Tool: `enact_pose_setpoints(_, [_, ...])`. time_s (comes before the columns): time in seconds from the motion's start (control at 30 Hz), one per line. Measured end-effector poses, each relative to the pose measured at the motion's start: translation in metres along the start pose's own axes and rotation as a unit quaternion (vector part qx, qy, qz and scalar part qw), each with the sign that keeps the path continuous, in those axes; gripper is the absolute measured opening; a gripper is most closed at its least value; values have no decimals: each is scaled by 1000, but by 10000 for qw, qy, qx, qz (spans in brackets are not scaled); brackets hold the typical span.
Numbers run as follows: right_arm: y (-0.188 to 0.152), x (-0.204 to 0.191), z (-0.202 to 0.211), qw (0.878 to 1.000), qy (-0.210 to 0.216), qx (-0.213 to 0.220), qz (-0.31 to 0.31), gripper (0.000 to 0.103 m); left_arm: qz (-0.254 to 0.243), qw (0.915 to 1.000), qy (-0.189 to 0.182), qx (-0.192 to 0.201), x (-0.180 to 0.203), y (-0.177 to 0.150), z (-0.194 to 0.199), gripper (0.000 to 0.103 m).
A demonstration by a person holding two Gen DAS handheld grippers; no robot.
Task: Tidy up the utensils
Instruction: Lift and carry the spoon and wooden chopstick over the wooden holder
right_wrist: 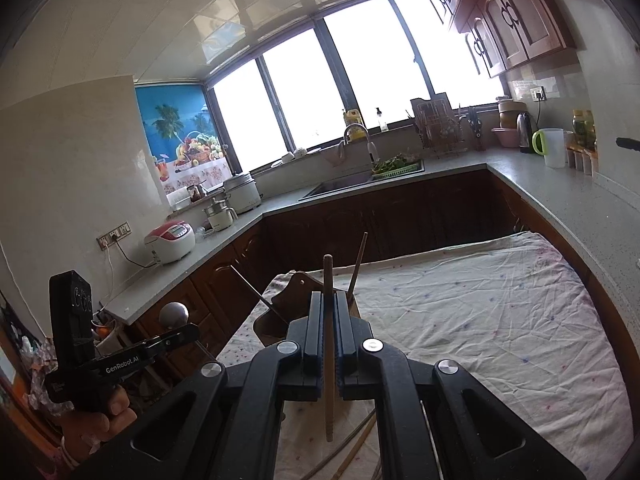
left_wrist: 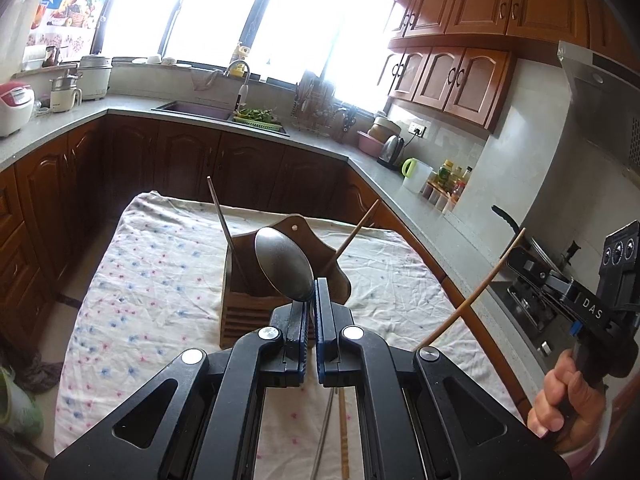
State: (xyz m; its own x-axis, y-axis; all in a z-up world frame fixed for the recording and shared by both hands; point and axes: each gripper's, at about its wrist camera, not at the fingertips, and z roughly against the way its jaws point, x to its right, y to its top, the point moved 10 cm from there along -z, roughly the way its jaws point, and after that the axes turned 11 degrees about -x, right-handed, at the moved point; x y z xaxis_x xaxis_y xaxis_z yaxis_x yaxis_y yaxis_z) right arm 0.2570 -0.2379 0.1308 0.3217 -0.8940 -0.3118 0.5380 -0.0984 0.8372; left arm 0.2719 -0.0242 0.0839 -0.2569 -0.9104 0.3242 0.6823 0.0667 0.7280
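My left claw (left_wrist: 310,300) is black with blue-edged pads and silver screws behind; my right claw (right_wrist: 329,308) matches, its side marked "DAS".

Open cloth to the sides, a crowded holder in the middle

The wooden utensil holder (left_wrist: 256,280) stands mid-table on the floral cloth (left_wrist: 160,280), and its mouth is partly taken – a metal chopstick (left_wrist: 222,216) leans out to the left and a wooden chopstick (left_wrist: 356,232) to the right, leaving a gap between them above the opening. The raised backboard (left_wrist: 294,226) blocks the far side. Cloth left and right of the holder lies bare, with wide room on the right in the right wrist view. Loose utensils (left_wrist: 340,420) lie on the cloth near the front edge – the counter (left_wrist: 420,208) runs close along the table's right side.
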Motion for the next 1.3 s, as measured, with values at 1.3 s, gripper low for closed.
enact_pose_setpoints(1.3, [22, 29, -147, 9983, -9, -291, -502, 4, 365, 9952, 869, -257, -86, 31, -132, 2])
